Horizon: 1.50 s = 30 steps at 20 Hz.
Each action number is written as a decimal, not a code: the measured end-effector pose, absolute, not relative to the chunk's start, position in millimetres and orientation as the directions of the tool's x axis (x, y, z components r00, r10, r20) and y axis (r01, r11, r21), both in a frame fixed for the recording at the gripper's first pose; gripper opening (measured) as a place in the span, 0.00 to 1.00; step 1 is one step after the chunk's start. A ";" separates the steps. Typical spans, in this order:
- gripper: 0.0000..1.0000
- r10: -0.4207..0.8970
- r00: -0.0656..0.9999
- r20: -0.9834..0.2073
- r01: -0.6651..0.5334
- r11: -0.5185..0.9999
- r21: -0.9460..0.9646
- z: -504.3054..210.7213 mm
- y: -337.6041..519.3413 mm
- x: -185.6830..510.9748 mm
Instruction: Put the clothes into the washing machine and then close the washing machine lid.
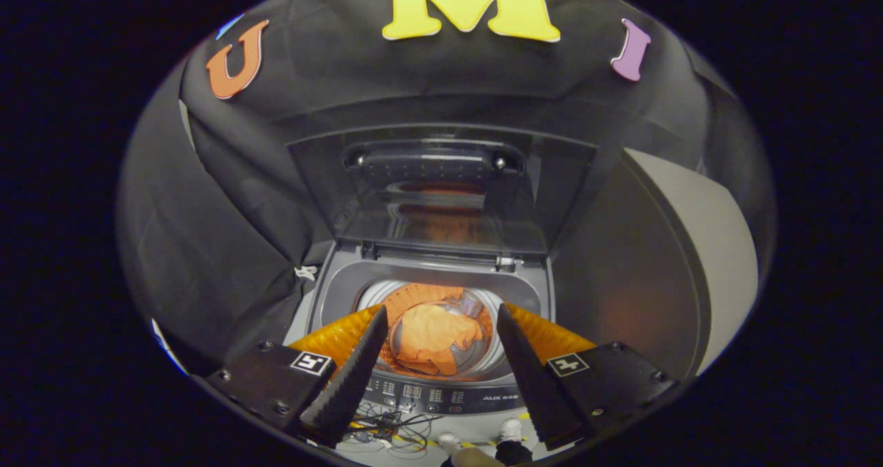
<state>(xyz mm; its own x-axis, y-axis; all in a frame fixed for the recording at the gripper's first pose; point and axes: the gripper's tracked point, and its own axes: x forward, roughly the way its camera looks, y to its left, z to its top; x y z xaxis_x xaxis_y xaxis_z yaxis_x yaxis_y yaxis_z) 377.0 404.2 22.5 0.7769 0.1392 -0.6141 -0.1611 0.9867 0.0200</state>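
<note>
A grey top-loading washing machine stands below me with its lid raised upright at the back. An orange garment lies crumpled inside the round drum. My gripper hangs above the drum opening, its fingers spread wide apart with nothing between them. The garment shows down through the gap between the fingers, well below them.
The machine's control panel runs along its front edge. Loose cables lie on the floor in front, beside a person's shoes. Black cloth hangs to the left and behind, and a grey panel stands to the right.
</note>
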 end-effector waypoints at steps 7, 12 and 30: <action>0.99 0.141 0.862 -0.487 -0.133 0.990 0.050 106.4 405.1 374.6; 0.99 0.150 0.893 -0.424 -0.134 0.989 0.066 160.3 415.5 396.8; 0.99 0.088 0.883 -0.461 -0.093 0.996 0.012 163.6 455.3 541.3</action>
